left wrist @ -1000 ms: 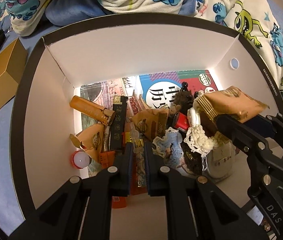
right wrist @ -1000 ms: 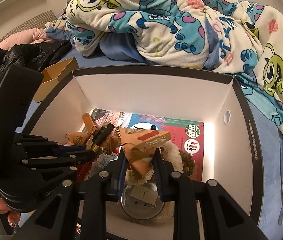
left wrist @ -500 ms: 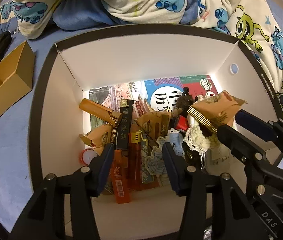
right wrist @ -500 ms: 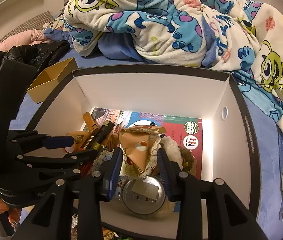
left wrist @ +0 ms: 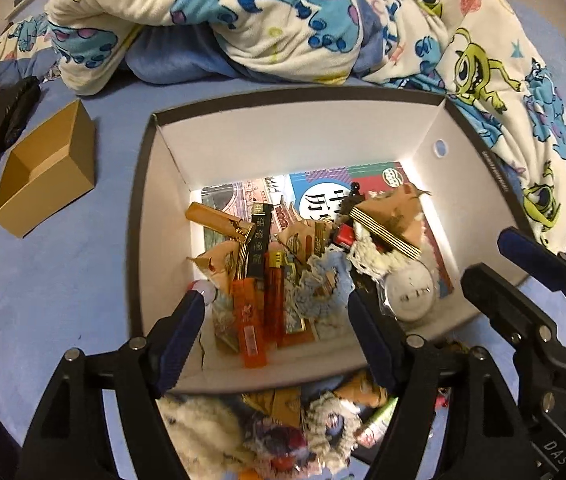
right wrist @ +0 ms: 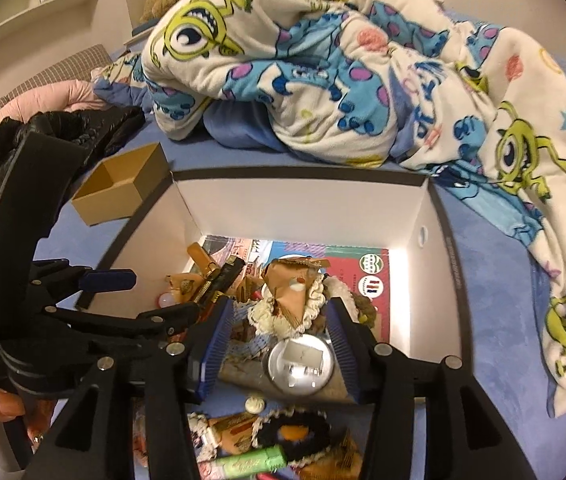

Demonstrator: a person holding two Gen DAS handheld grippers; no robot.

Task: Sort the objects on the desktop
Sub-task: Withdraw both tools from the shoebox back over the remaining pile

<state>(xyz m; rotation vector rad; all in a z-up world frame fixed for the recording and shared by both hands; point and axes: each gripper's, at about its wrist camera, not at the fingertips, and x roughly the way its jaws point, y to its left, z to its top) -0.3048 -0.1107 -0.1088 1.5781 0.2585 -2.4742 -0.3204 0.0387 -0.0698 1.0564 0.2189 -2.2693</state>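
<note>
1. Your left tongs (left wrist: 275, 320) are spread wide with nothing between them, hovering over the near edge of the white box (left wrist: 295, 148).
2. Your right tongs (right wrist: 279, 344) are likewise open and empty, poised above the box's near right corner; they show at the right of the left wrist view (left wrist: 523, 268).
3. The box sits on the blue bed sheet (left wrist: 63, 280), its floor lined with printed cards.
4. Inside, two orange lighters (left wrist: 261, 312) lie side by side near the front wall, with a black stick (left wrist: 260, 248) and an amber tube (left wrist: 219, 220) just behind them.
5. A tan snack packet (right wrist: 291, 292) rests on a cream lace piece toward the right, above a round silver tin (right wrist: 299, 364).
6. More clutter waits outside the box's near wall, including a green tube (right wrist: 251, 460).
7. A small brown cardboard box (left wrist: 43, 176) stands open, left of the white one, apart from it.
8. A monster-print blanket (right wrist: 343, 72) is heaped behind.
</note>
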